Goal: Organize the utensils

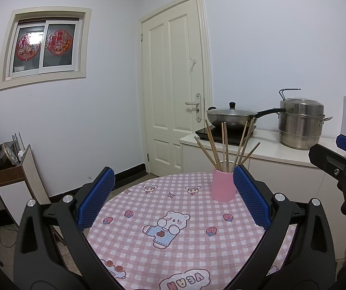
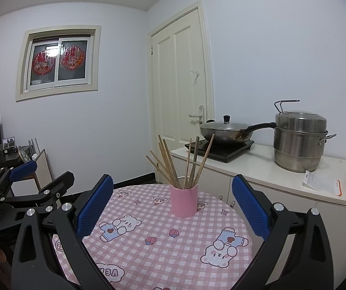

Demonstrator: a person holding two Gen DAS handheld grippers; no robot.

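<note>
While the chopsticks (image 2: 173, 166) all stand fanned out in the pink cup (image 2: 184, 200) toward the far side of my round table with the pink checked cloth (image 2: 163, 253), both claws just hover over the near edge. My left gripper (image 1: 173, 200) and right gripper (image 2: 173, 207) are each spread wide with nothing between the blue pads. Behind the table there's a counter (image 2: 265, 169) with a wok (image 2: 226, 130) and a steel steamer pot (image 2: 298, 142), so pretty normal kitchen stuff.

matt wooden chopsticks (image 2: 173, 164), smooth pink cup (image 2: 184, 200), glossy steel steamer pot (image 2: 298, 142).
</note>
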